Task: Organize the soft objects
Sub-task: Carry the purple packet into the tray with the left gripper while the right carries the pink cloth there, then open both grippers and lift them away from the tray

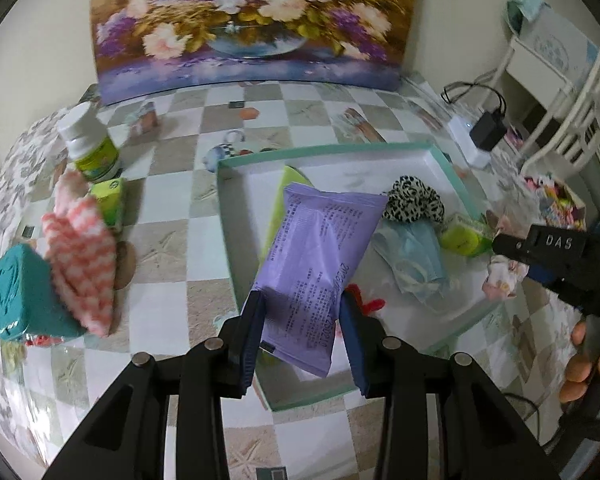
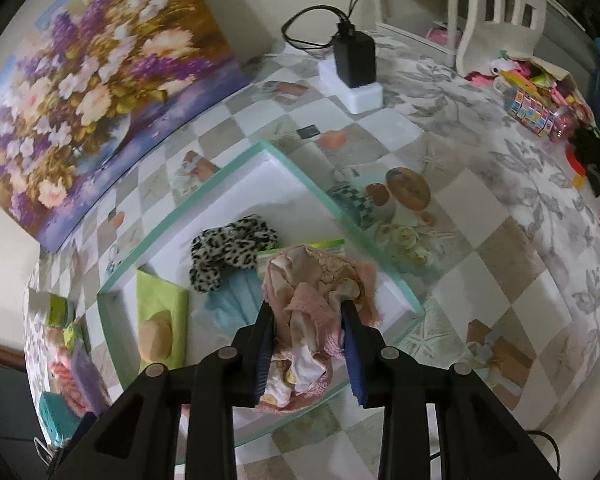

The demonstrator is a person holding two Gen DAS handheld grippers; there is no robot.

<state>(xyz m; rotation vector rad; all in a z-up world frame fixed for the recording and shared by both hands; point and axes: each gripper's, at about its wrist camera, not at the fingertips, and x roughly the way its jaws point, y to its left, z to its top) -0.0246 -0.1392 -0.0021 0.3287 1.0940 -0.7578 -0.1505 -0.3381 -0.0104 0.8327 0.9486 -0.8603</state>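
Purple wipes pack, one, sits clamped in your left gripper jaws above the teal-rimmed tray. Your right gripper jaws are clamped on one pink cloth bundle over the same tray. Inside: one leopard scrunchie, one blue mask, one green packet. Tabletop at left: one checked cloth, one bottle.

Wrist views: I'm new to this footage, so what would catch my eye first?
The big flower painting against the wall behind the table. Nearer, the left tool holds a purple pack over the white tray. The right tool grips a pink cloth at the tray's near corner, by a leopard scrunchie.
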